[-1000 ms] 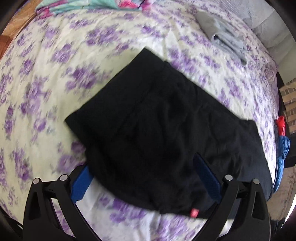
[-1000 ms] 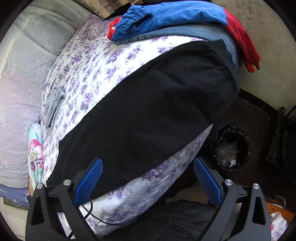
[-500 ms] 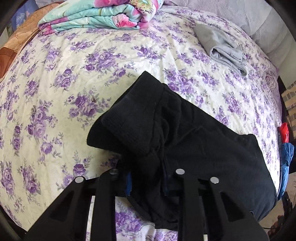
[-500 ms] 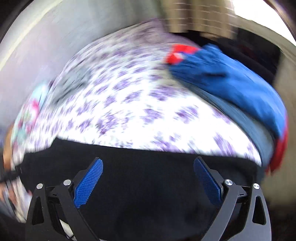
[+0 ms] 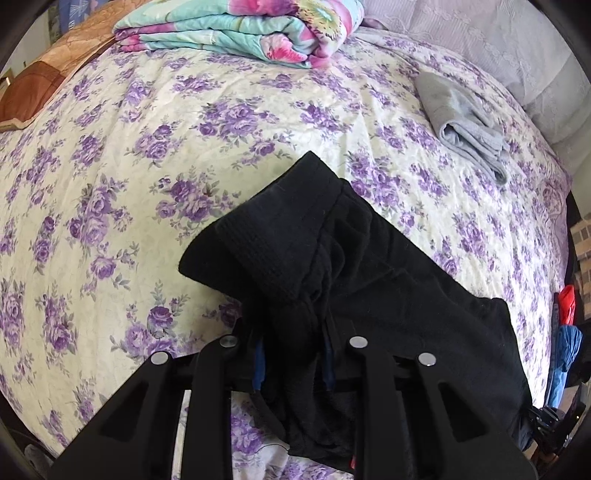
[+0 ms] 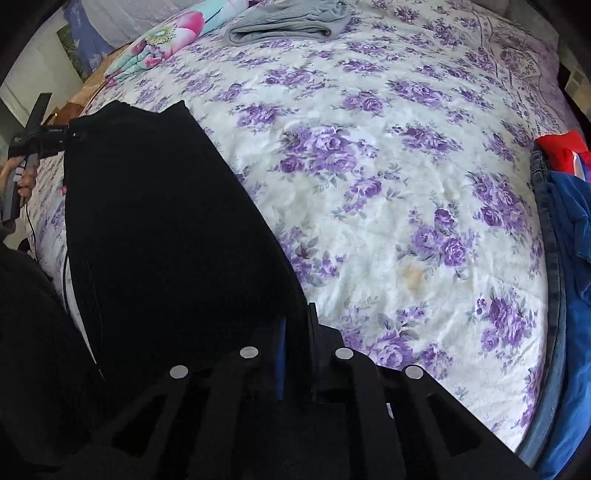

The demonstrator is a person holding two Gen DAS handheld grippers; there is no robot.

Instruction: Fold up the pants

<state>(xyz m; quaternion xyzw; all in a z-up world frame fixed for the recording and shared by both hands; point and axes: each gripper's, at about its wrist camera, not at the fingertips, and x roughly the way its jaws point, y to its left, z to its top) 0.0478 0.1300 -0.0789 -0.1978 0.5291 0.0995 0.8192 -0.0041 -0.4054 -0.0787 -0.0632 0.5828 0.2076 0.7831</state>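
Black pants (image 5: 388, 295) lie on a floral bedspread (image 5: 147, 166). My left gripper (image 5: 293, 363) is shut on the bunched waistband end and lifts it, so the ribbed band folds over toward the bed. In the right wrist view the pants (image 6: 166, 229) stretch away to the left. My right gripper (image 6: 295, 354) is shut on their near edge, with cloth pinched between the blue pads. The other gripper (image 6: 37, 144) shows at the far end of the pants, held in a hand.
A folded grey garment (image 5: 465, 122) lies at the far right of the bed. A folded flowered blanket (image 5: 236, 29) sits at the head. Blue and red clothes (image 6: 569, 221) are piled at the bed's right edge. Pillows (image 5: 498, 44) line the back.
Both grippers were open one second ago. The left closed on the waistband and lifted it. The right swung over the bed and closed on the pants' edge.
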